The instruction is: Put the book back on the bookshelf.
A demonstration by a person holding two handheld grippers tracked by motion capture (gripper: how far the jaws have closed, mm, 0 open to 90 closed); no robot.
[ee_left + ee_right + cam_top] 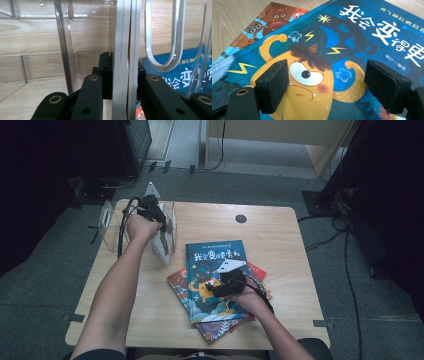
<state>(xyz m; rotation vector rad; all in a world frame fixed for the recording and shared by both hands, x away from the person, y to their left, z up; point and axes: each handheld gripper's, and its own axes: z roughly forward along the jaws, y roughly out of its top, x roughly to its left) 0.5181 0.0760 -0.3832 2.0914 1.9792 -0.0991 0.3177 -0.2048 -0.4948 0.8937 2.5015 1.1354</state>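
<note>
Black jaws of our left gripper (120,75) press on a thin white-edged book (123,50) from both sides, holding it upright inside a clear acrylic rack (63,50). From above we see this left gripper (156,216) at the far left of the wooden table (280,230), with the held book (164,242) standing between the rack's transparent dividers (107,217). A curved clear loop (165,37) of the rack stands just to the right of the book in the left gripper view.

Our right gripper (325,85) has its jaws well apart and grips nothing; its pads hover over the cover of a blue picture book (362,42) with a yellow one-eyed creature (307,75) on it. In the high view the right gripper (212,287) sits over that blue book (212,255), near the middle of the table. The blue book lies flat on top of other books, one with a red cover (177,280) sticking out to the left beneath it.
</note>
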